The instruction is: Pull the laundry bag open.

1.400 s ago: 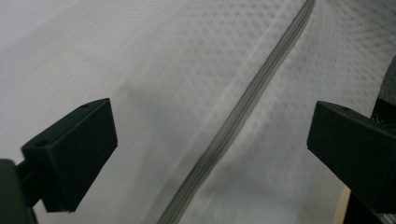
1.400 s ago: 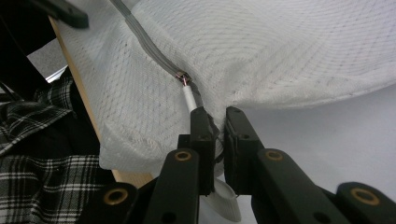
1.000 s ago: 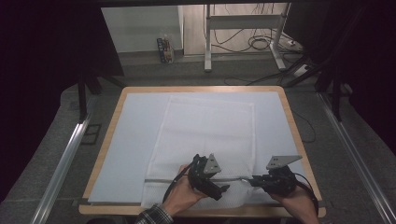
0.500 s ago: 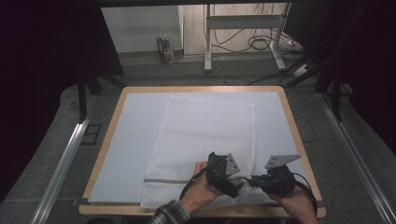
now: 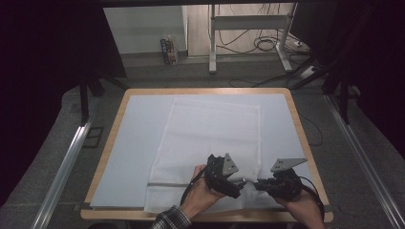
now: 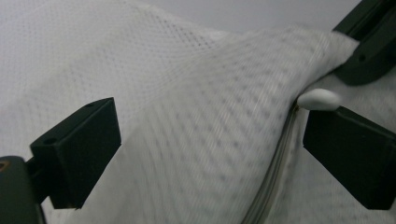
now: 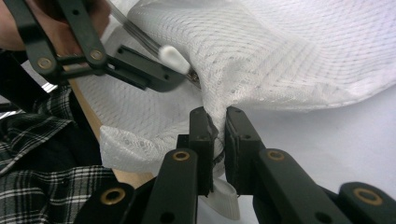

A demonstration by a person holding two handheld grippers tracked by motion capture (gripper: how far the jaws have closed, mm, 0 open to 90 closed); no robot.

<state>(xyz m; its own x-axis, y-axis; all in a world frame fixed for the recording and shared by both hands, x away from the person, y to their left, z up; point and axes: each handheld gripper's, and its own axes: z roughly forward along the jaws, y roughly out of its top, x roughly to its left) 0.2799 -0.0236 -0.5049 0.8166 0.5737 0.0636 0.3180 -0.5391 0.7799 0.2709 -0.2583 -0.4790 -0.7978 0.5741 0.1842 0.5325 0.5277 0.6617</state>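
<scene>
A white mesh zip bag [image 5: 210, 133] lies flat on the table's pale mat. Its grey zip [image 5: 167, 184] runs along the near edge. My right gripper [image 5: 260, 184] is shut on the bag's near right corner and lifts the mesh [image 7: 280, 51] into a ridge; the right gripper view has its jaws [image 7: 217, 119] pinching that fabric. My left gripper [image 5: 239, 183] sits just left of it, open, its jaws astride the raised mesh [image 6: 210, 154]. The white zip pull [image 6: 319, 99] rests at the tip of one left jaw and also lies on that jaw [image 7: 173, 58].
The table [image 5: 205, 90] has a wooden rim, and its front edge lies right under both hands. A plaid sleeve [image 5: 169, 222] enters at the bottom. Metal rails, a stand and cables sit on the floor beyond and beside the table.
My left gripper has slid right along the bag's near edge, closing up to the right gripper. The right gripper has stayed where it was, holding the corner.
</scene>
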